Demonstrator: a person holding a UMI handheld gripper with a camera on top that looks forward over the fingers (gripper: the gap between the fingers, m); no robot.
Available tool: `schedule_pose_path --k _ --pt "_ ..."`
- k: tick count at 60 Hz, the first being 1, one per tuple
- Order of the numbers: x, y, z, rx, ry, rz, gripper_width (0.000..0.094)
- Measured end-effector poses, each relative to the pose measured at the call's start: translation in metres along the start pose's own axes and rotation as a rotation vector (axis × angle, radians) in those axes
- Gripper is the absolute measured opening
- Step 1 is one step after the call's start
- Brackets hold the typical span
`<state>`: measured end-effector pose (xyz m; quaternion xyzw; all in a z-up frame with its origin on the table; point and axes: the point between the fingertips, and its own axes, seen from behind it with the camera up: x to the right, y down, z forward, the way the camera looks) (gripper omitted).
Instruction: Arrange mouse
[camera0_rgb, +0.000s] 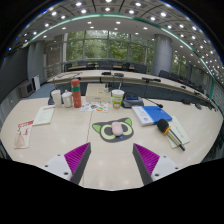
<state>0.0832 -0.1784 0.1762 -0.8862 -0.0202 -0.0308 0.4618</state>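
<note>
A small pink-white mouse (117, 128) lies on a dark cat-shaped mouse mat with a green outline (101, 131), on the beige table (60, 135). The mat and mouse sit beyond my gripper (111, 157), straight ahead of the gap between the fingers. My gripper is open; its two magenta-padded fingers (74, 156) stand wide apart with only bare table between them. Nothing is held.
Behind the mat stand a paper cup (117, 98), an orange-capped bottle (76, 92) and small cups (57, 97). Blue items and a booklet (159, 117) lie to the right, papers (24, 134) to the left. Chairs and windows fill the background.
</note>
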Motion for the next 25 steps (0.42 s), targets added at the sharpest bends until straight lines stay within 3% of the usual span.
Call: schedule_pose_path --k 12,25 --pt "-0.021 0.012 -0.070 0.026 0.001 -0.018 0.0856" --pt "-0.032 0.022 -0.091 0.022 0.002 -0.033 0.0856"
